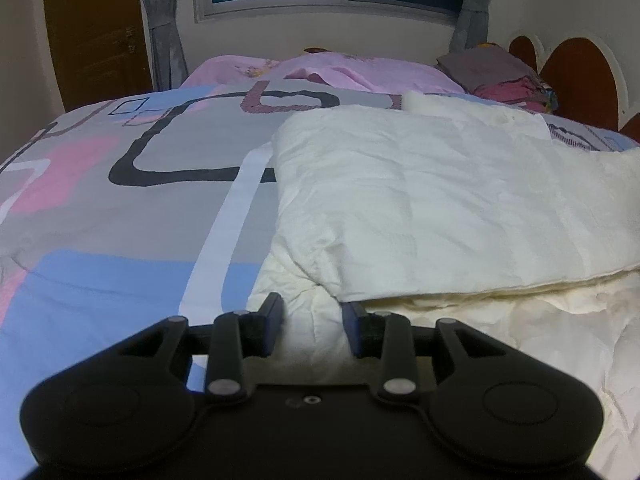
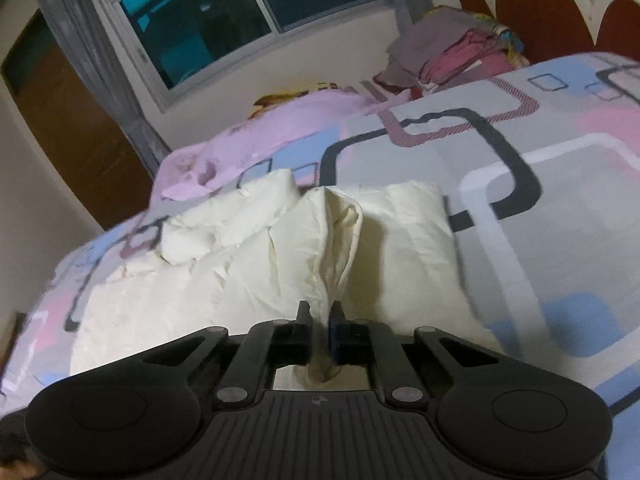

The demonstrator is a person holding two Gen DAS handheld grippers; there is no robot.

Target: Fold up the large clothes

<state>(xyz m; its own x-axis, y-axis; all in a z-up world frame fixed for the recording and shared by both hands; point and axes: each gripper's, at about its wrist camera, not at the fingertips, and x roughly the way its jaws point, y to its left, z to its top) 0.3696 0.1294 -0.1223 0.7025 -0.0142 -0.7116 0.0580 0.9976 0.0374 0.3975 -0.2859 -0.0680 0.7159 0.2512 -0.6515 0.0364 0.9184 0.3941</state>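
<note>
A large cream quilted cloth (image 1: 420, 200) lies partly folded on the bed, its upper layer doubled over a crumpled lower one. My left gripper (image 1: 312, 314) hovers at the cloth's near left corner. Its jaws stand a little apart, with cream fabric showing in the gap and no clear pinch. In the right wrist view the same cloth (image 2: 248, 272) is bunched, and a raised ridge of it runs straight into my right gripper (image 2: 321, 320). That gripper is shut on the ridge, and a tuft of fabric shows behind the fingers.
The bed cover (image 1: 120, 208) is grey, pink and blue with dark outlined shapes. A pink sheet (image 1: 320, 68) lies at the far side under the window. A pile of folded clothes (image 2: 452, 48) sits by the headboard (image 2: 552, 8). A wooden door (image 1: 96, 28) stands at far left.
</note>
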